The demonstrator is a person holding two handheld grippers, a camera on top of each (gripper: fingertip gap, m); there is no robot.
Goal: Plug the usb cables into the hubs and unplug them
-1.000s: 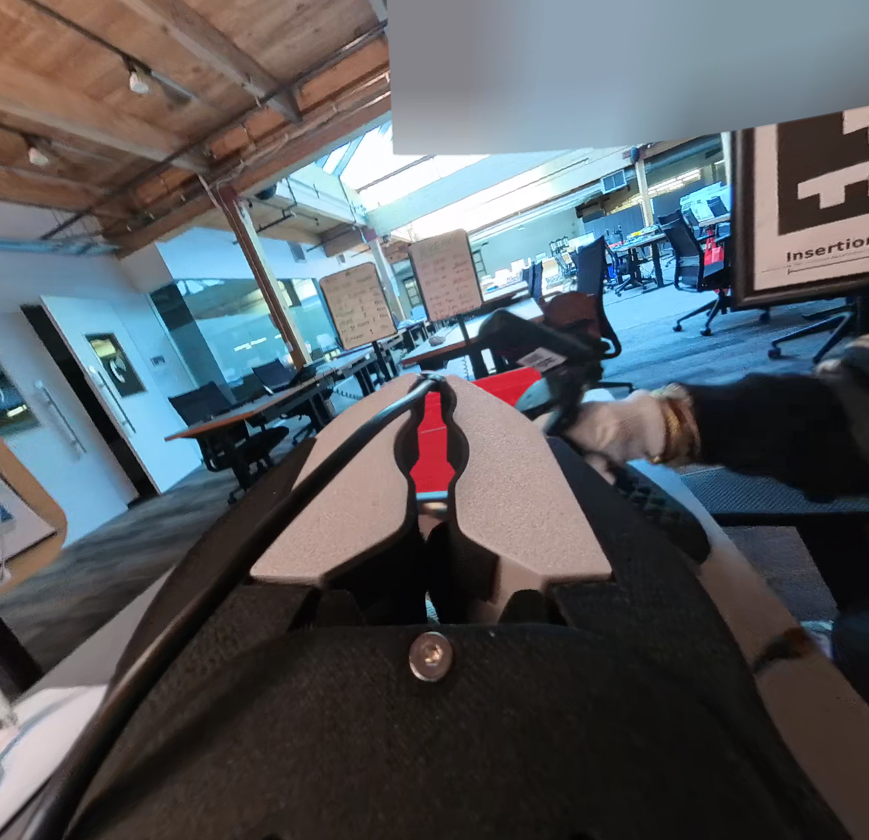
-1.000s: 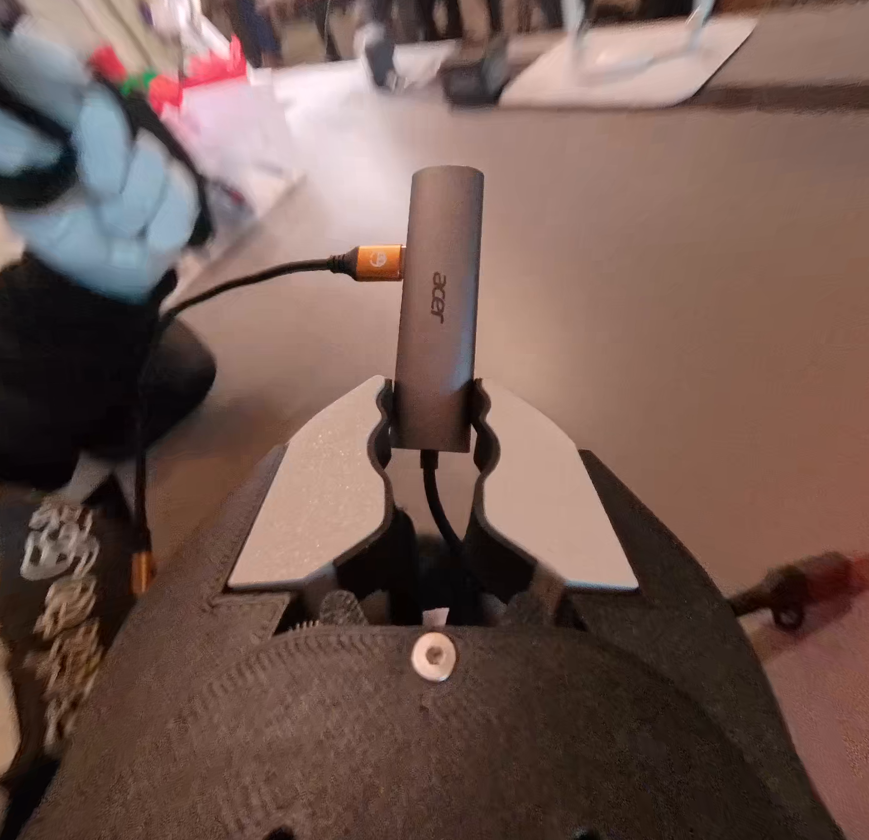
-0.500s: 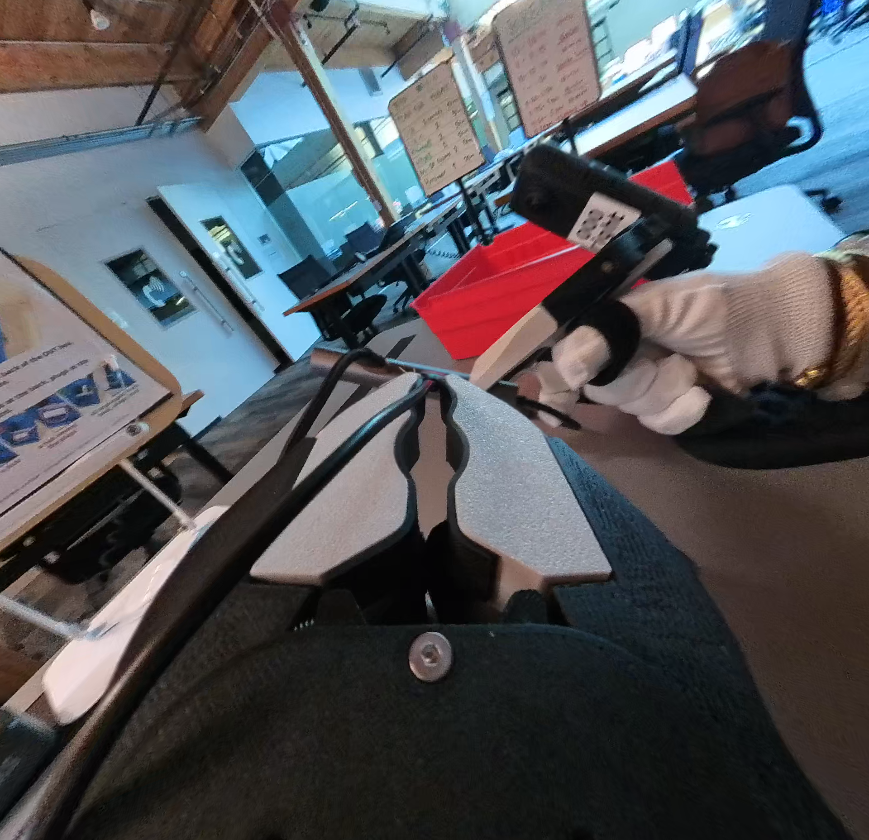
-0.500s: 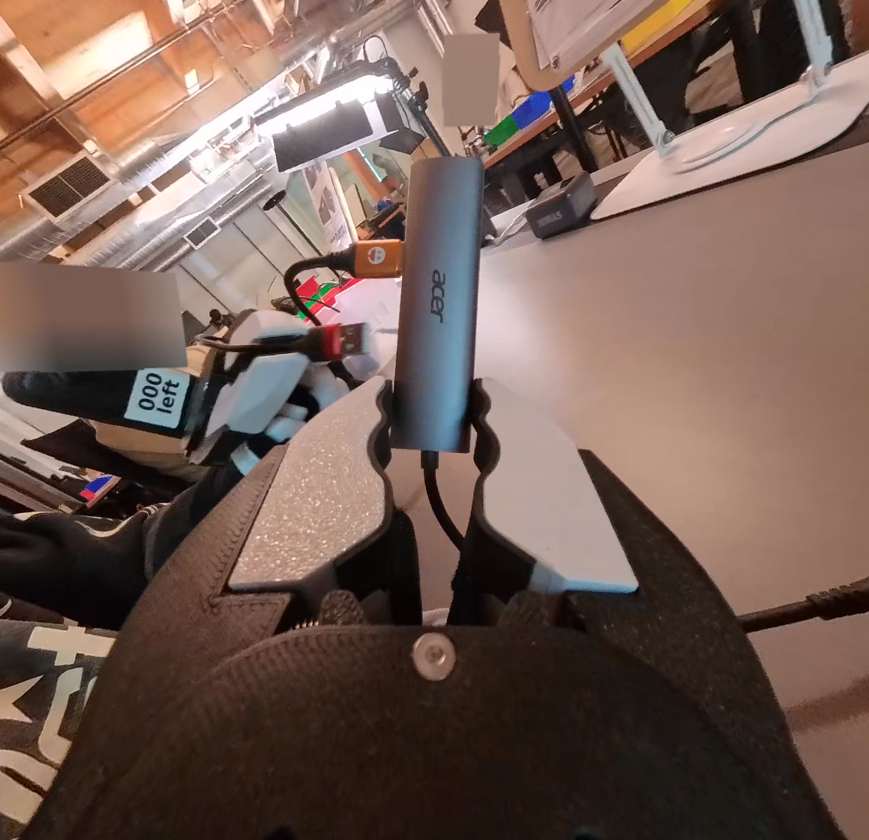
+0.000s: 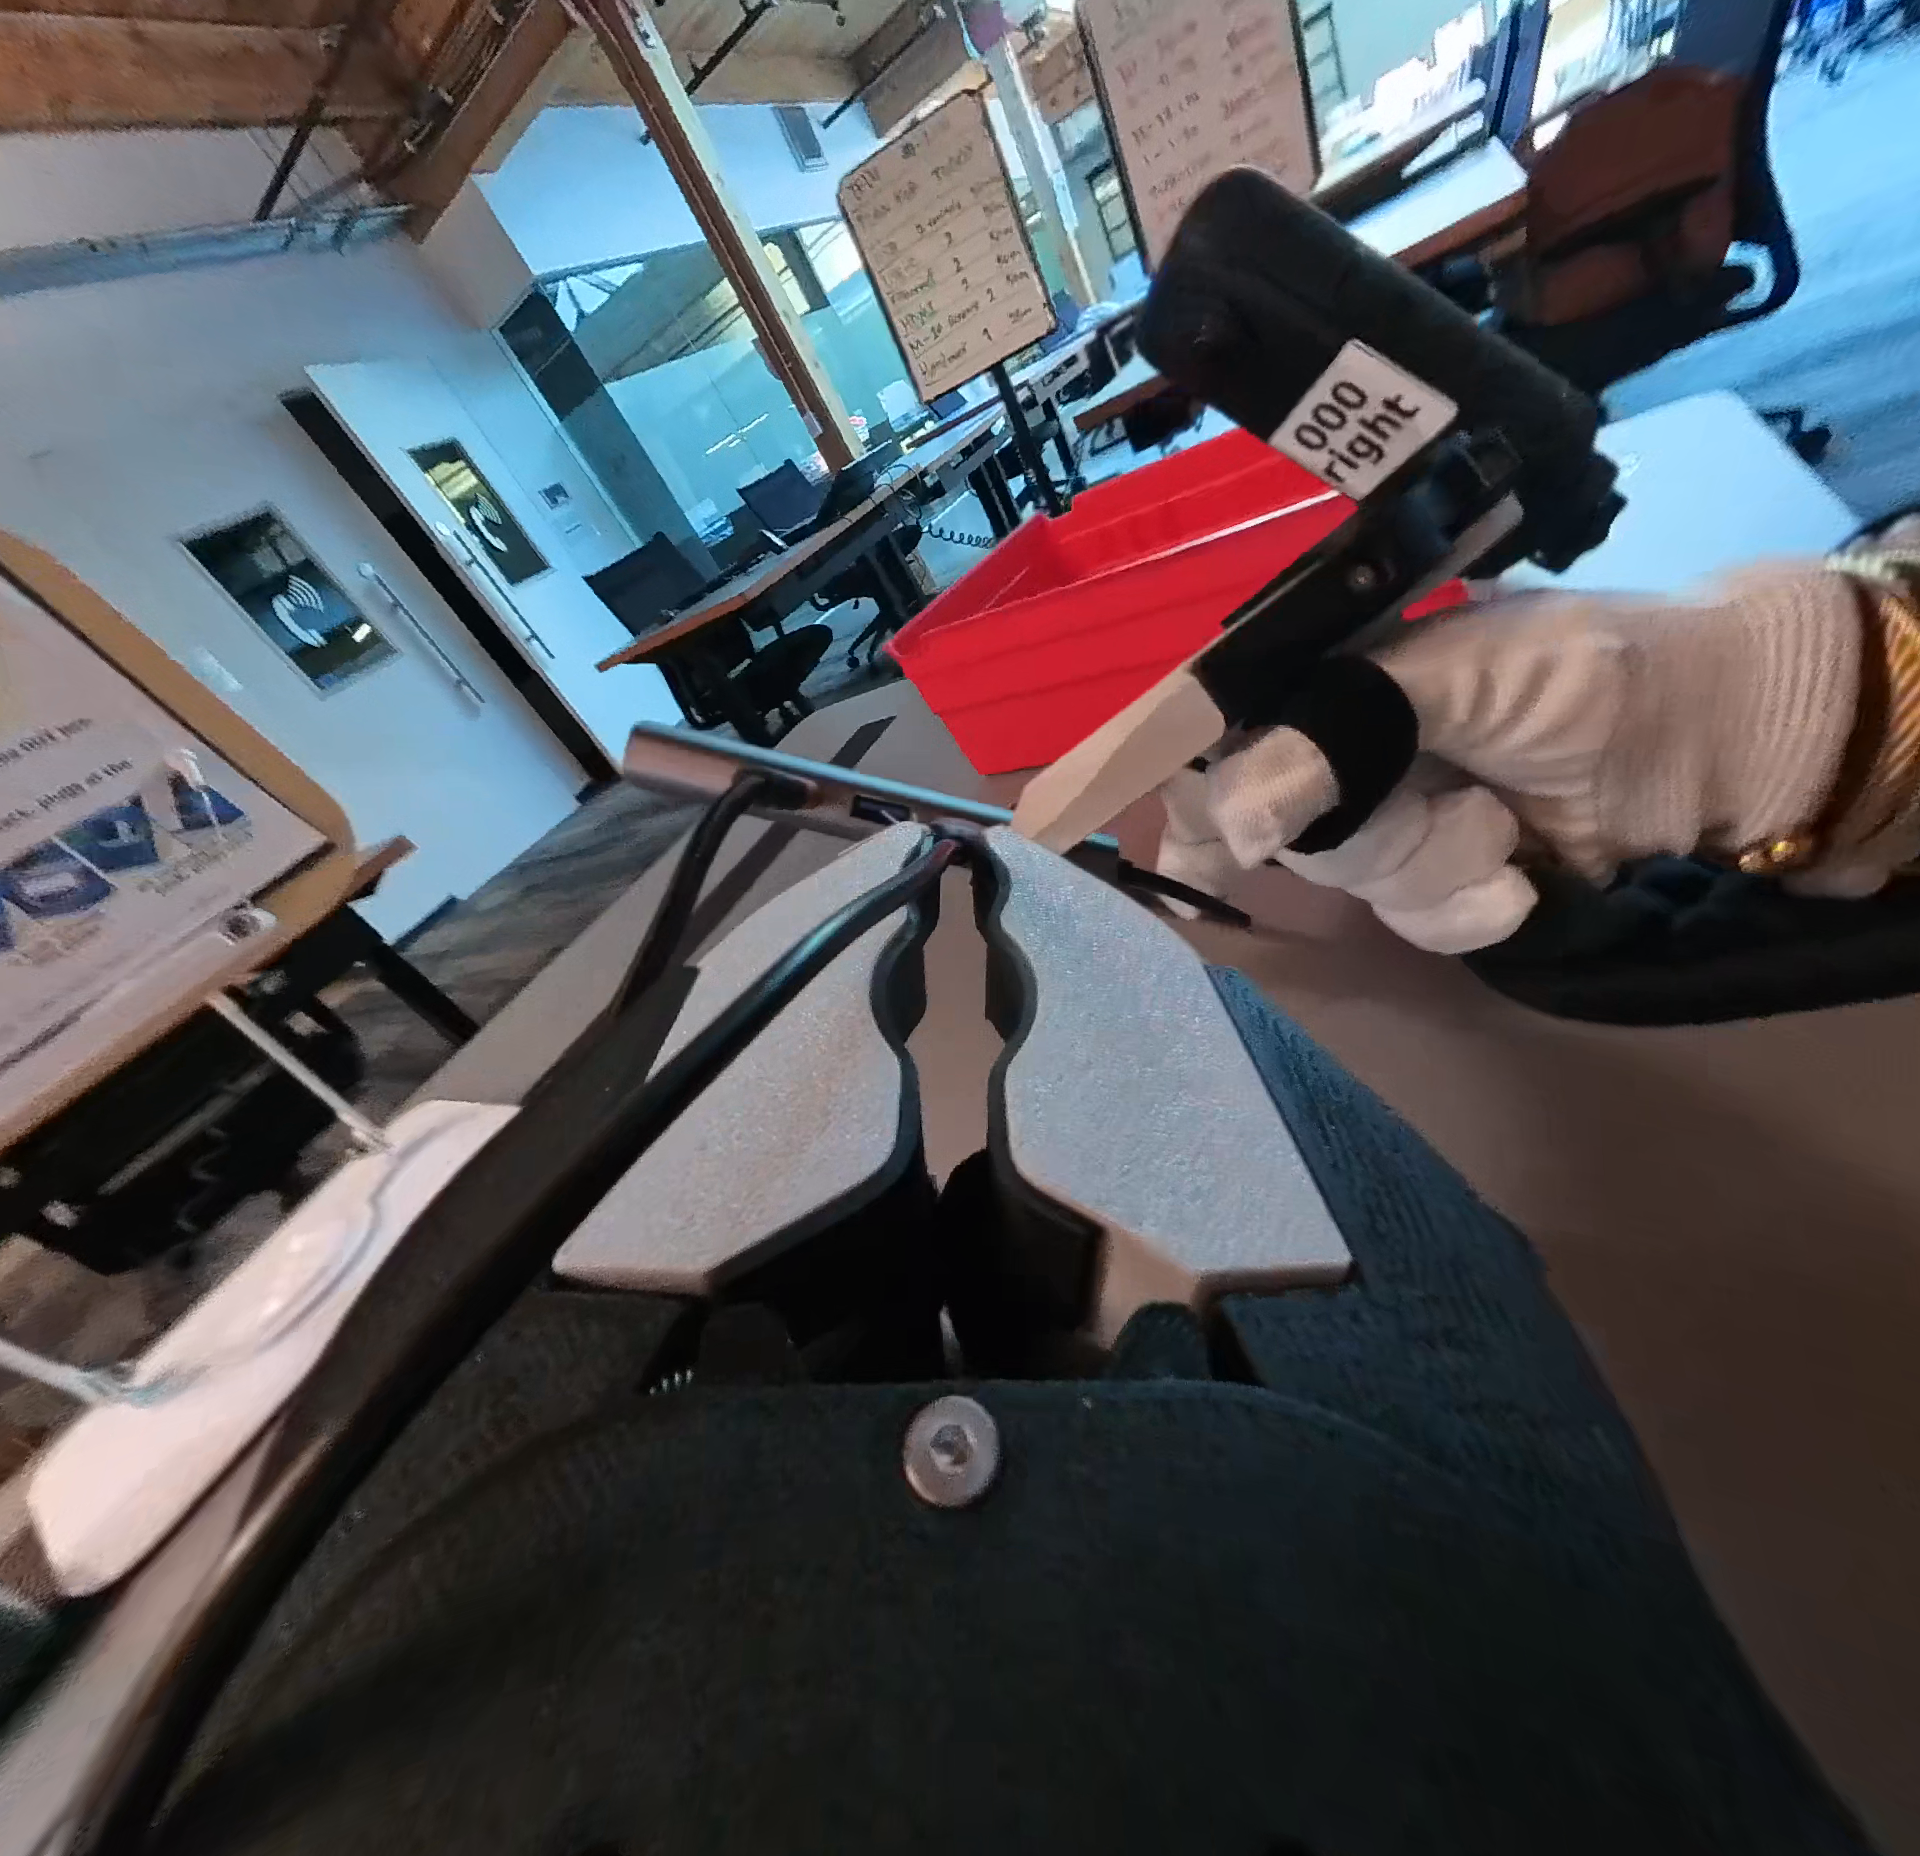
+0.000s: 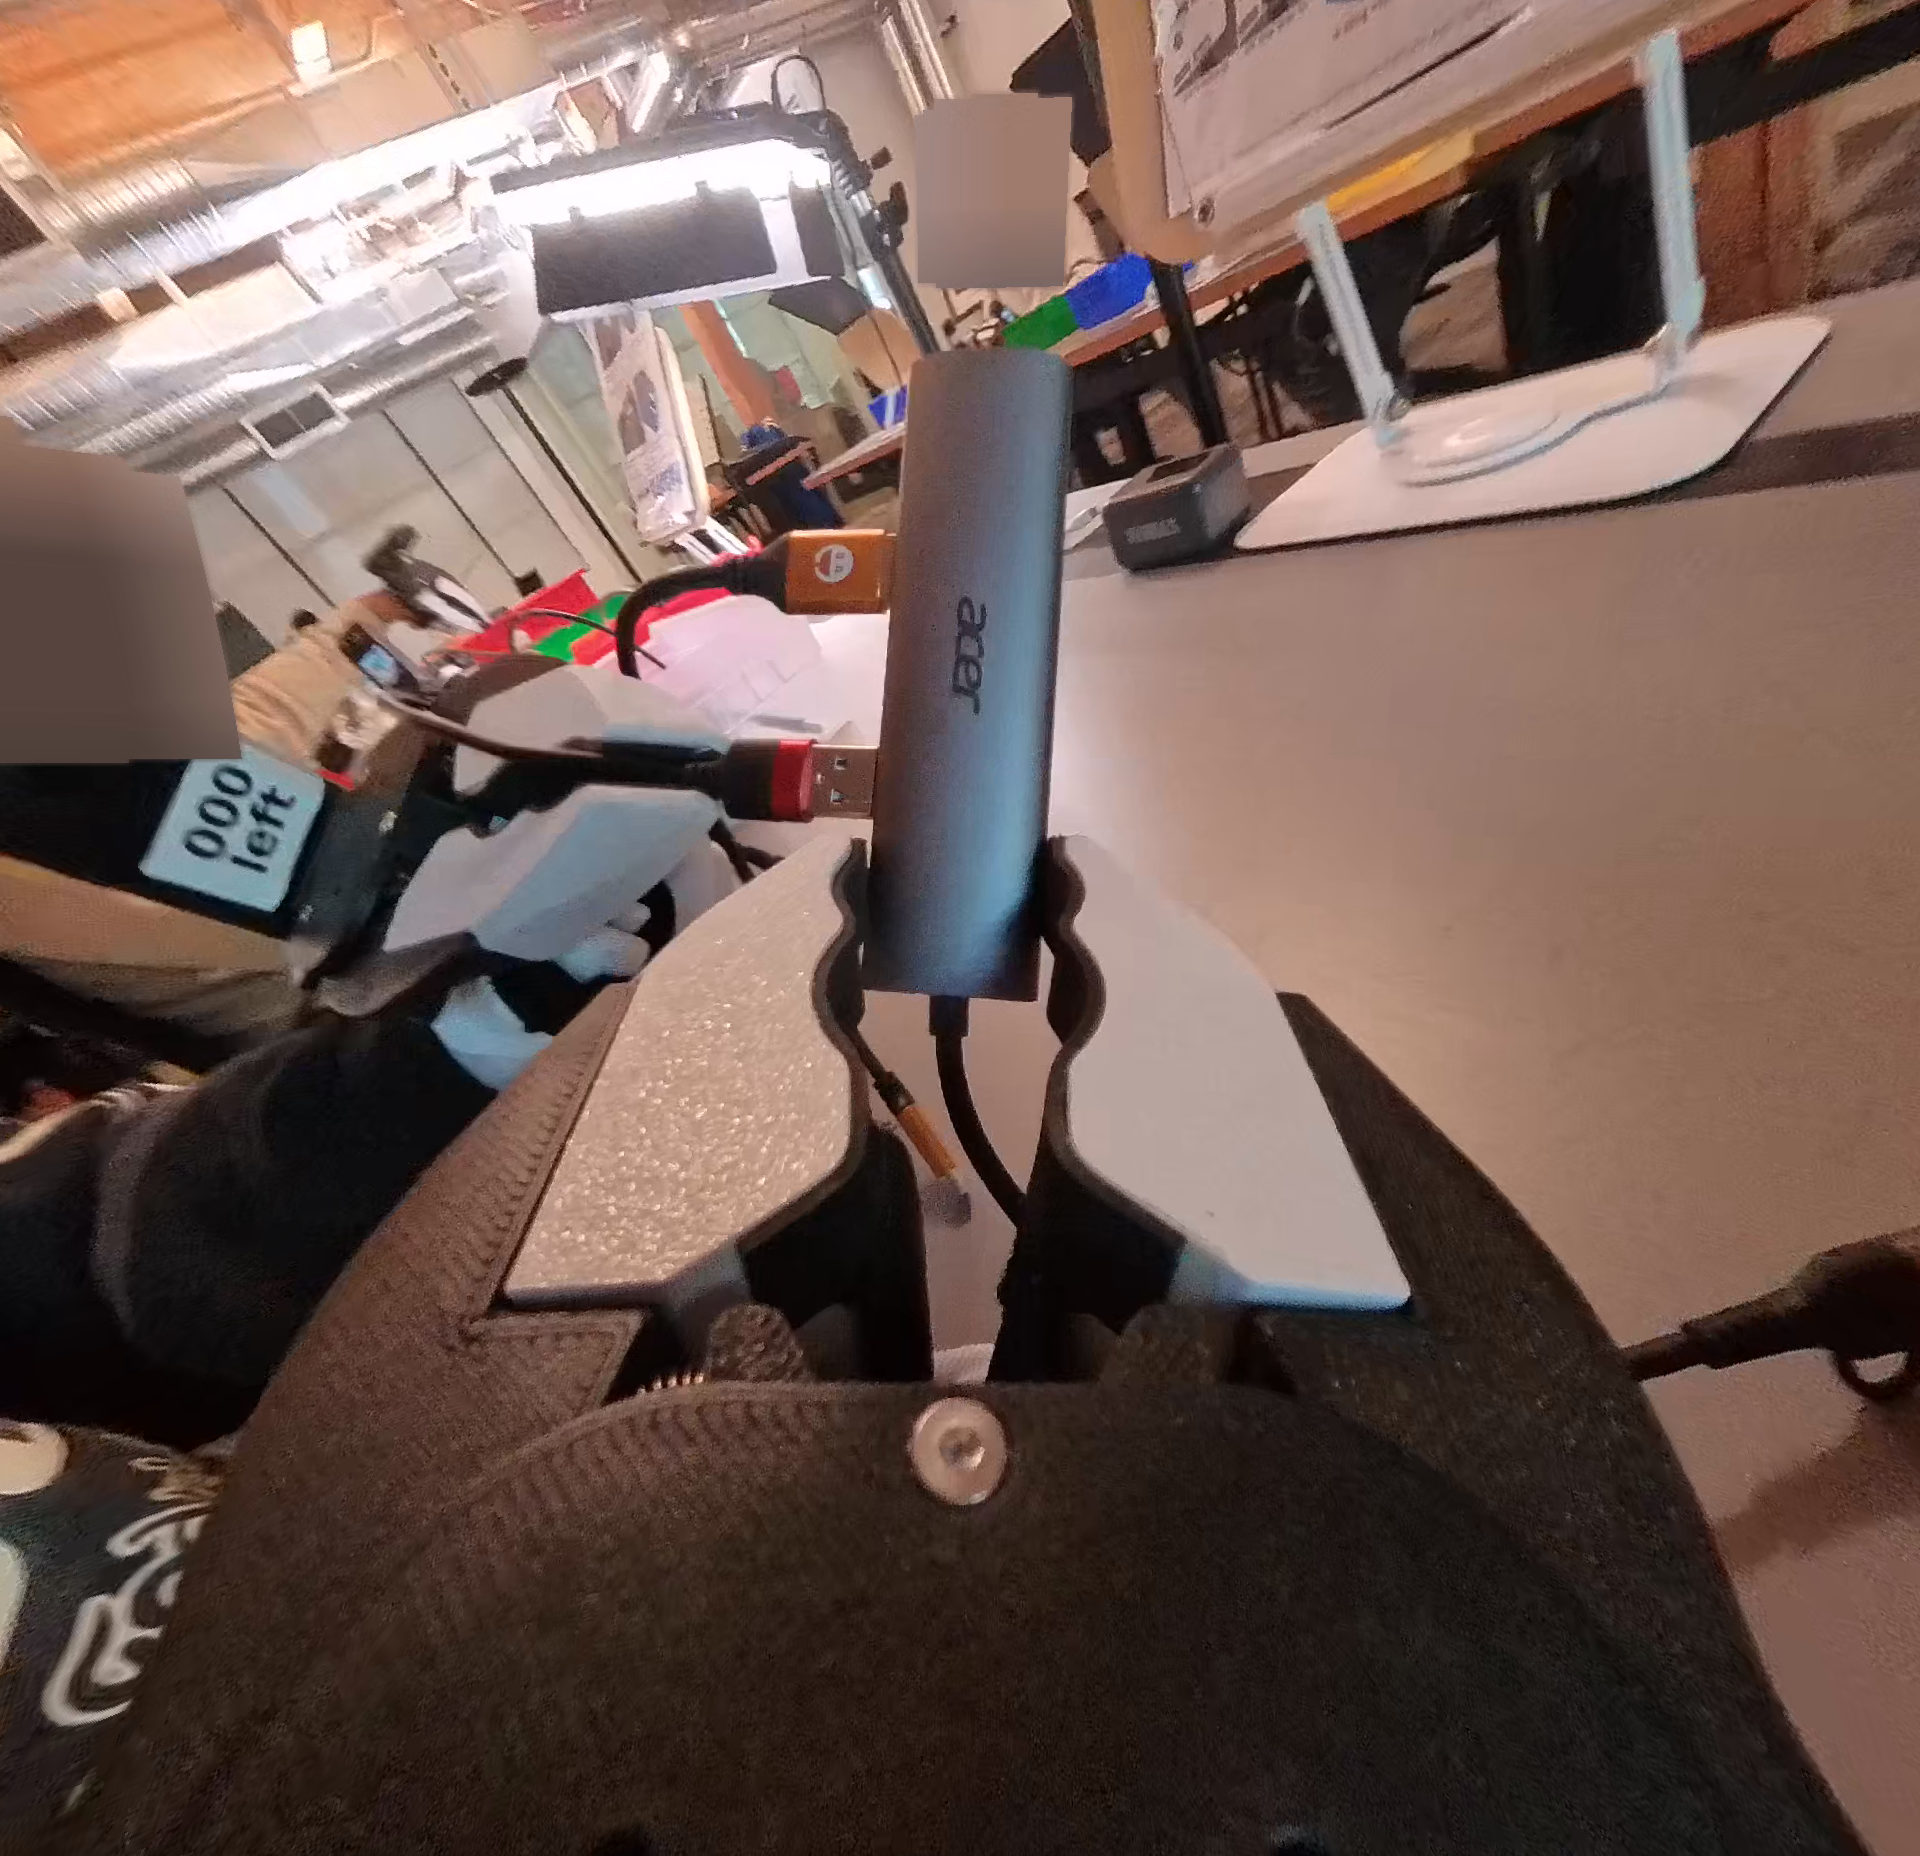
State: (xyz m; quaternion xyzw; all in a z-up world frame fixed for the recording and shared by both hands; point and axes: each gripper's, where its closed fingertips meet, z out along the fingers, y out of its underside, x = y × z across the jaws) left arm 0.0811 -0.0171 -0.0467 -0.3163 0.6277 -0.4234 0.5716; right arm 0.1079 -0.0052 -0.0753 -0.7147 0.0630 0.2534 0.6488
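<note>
Since the frame half a second earlier, the red-collared USB plug (image 6: 805, 780) has closed on the side of the hub (image 6: 971, 663): its metal tip now sits at the hub's edge, where before a gap showed. How far it has entered the port cannot be told.

Left wrist view: the left gripper (image 5: 951, 850) has its jaws drawn narrow, pinching a black cable (image 5: 769, 996) at the tips; the plug itself is hidden beyond them. The cable runs back over the left finger (image 5: 769, 1110) and off the lower left. Just past the tips the grey hub (image 5: 727, 767) lies across the view, a second black cable hanging from its near side. The right gripper (image 5: 1081, 798) holds the hub's far end, carried by a white-gloved hand (image 5: 1538, 757). A red bin (image 5: 1081, 611) stands behind on the brown table (image 5: 1610, 1287).

Right wrist view: the right gripper (image 6: 951, 907) is clamped on the lower end of the hub, which stands upright above the table (image 6: 1455, 767). The hub's own black lead (image 6: 966, 1110) drops between the fingers. An orange-collared plug (image 6: 836, 572) is seated in the hub's left side, higher up. Below it, the red-collared plug meets the same side, held by the left gripper (image 6: 717, 767), which comes in from the left. A white stand base (image 6: 1558, 435) and a small black box (image 6: 1174, 518) rest farther back on the table.
</note>
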